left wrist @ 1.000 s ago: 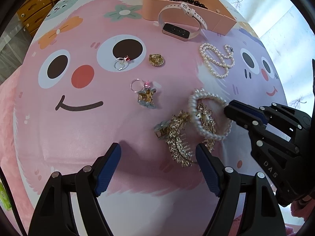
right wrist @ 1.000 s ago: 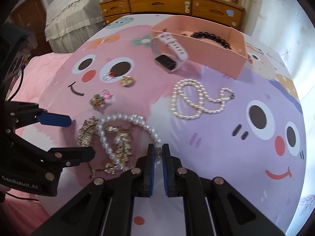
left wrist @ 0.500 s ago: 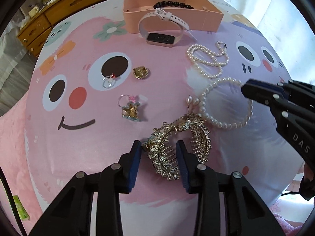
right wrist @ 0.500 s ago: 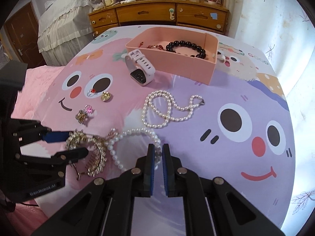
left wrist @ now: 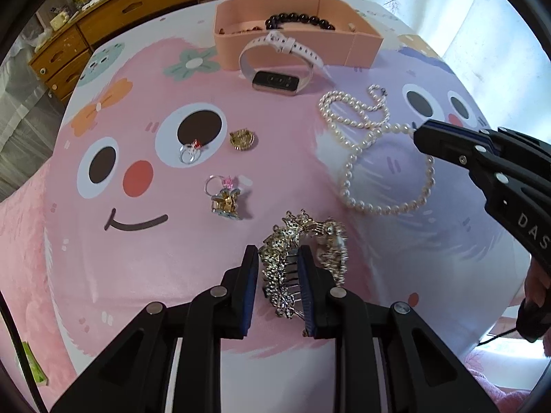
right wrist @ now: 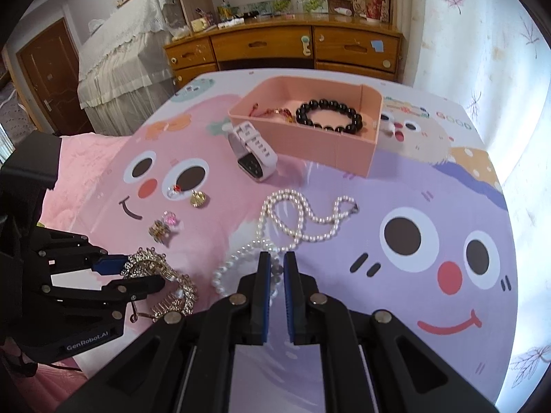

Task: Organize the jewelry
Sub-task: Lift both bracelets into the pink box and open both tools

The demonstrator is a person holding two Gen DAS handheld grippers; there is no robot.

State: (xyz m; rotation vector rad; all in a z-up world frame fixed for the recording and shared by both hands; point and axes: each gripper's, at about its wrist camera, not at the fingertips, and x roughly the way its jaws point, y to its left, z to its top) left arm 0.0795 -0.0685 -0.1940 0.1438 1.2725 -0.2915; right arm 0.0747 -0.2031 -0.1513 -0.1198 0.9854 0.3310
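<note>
Pearl necklace (right wrist: 303, 220) just beyond right tongs (right wrist: 275, 277) clamping pearl bracelet (left wrist: 385, 179); left tongs (left wrist: 278, 268) clamping rhinestone comb (left wrist: 275, 275).

The box (left wrist: 361, 43) sits at twelve o'clock on the cloth (left wrist: 103, 275), a bead bracelet (right wrist: 329, 116) inside it; the watch (left wrist: 277, 65) leans just before its near wall; a pearl necklace (left wrist: 354, 113) lies at two o'clock, a pearl bracelet (left wrist: 385, 179) overlapping its near end; the pendant (left wrist: 242, 139) and a ring (left wrist: 189, 151) lie at eleven, a charm (left wrist: 225, 198) nearer; the comb (left wrist: 299, 261) lies at six, nearest of all; a dresser (right wrist: 282, 48) stands behind the cloth.
</note>
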